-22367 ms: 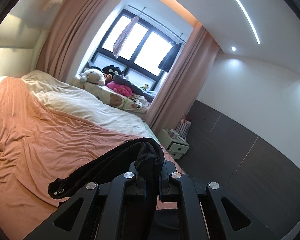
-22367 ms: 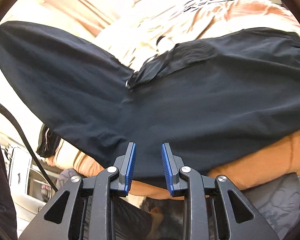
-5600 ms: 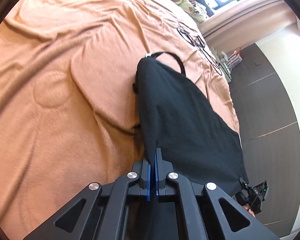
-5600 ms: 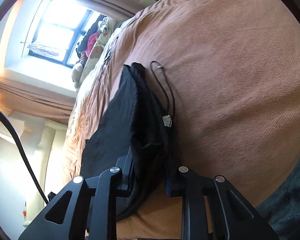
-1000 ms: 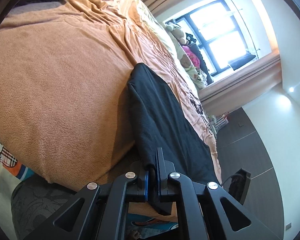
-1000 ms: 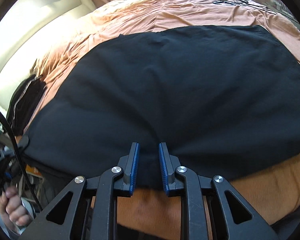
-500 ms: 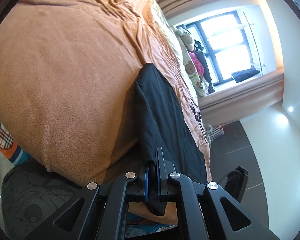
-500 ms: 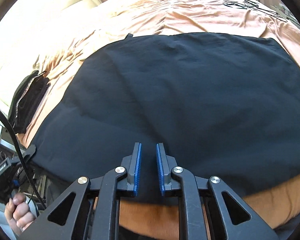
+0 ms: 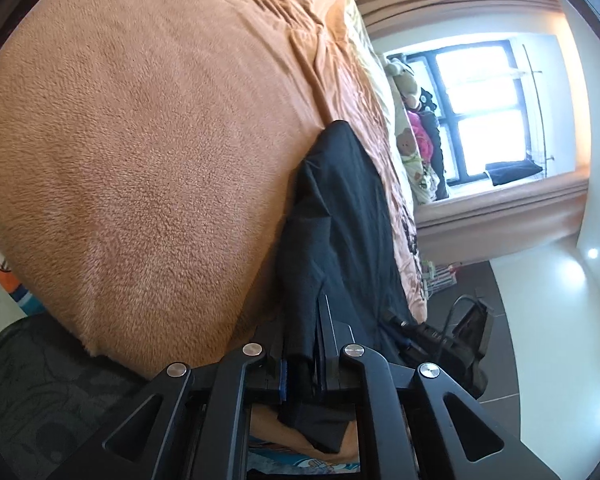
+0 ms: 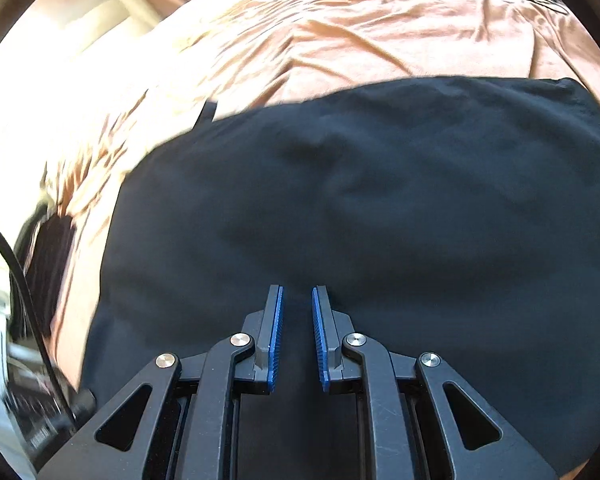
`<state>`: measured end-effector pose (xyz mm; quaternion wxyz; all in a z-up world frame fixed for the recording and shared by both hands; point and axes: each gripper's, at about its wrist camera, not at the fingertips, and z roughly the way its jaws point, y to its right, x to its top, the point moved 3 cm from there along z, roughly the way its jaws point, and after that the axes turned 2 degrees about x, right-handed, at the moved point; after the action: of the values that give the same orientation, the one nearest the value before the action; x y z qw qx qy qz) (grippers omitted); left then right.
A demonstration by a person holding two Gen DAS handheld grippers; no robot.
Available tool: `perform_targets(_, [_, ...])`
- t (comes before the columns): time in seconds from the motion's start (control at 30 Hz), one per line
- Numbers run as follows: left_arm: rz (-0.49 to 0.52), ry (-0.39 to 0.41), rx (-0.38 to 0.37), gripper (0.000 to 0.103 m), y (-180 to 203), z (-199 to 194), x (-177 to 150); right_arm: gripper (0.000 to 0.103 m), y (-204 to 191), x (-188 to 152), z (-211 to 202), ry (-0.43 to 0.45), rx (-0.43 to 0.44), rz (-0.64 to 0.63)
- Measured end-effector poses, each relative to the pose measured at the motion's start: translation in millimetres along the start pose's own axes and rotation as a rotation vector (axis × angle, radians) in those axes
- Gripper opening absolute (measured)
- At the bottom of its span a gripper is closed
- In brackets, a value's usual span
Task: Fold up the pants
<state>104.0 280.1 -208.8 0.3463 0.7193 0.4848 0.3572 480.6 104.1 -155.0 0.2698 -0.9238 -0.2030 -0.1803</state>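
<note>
Across the bed's orange fleece blanket [image 9: 148, 152], black woven pants [image 10: 380, 208] fill mid-frame. Your left gripper [image 9: 314, 344] pinches their edge; right gripper [image 10: 297, 336] stands parted, empty. Keep the hem taut.

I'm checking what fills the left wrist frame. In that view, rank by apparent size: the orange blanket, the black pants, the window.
1. orange blanket, largest by far.
2. black pants.
3. window, smallest, though it is far from the camera, so this says nothing of true size.
</note>
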Motion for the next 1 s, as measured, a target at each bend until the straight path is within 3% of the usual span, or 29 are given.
perform_targets(0.2, [-0.019, -0.002, 0.002, 0.009, -2.7, 6.5, 3.2, 0.012, 1.8, 26.5, 14.9, 0.032, -0.034, 0.044])
perform_targets(0.6, [-0.052, 0.012, -0.004, 0.009, -1.7, 18.7, 8.2, 0.005, -7.5, 62.2, 33.7, 0.021, -0.132, -0.005])
perform_targets(0.83, [-0.05, 0.021, -0.003, 0.009, -0.7, 18.9, 8.4, 0.004, -14.9, 52.8, 28.6, 0.005, -0.129, -0.032])
perform_targets(1.0, [-0.027, 0.036, -0.015, 0.007, 8.8, 14.0, 8.7, 0.004, -16.4, 26.6, 10.1, -0.003, -0.102, -0.049])
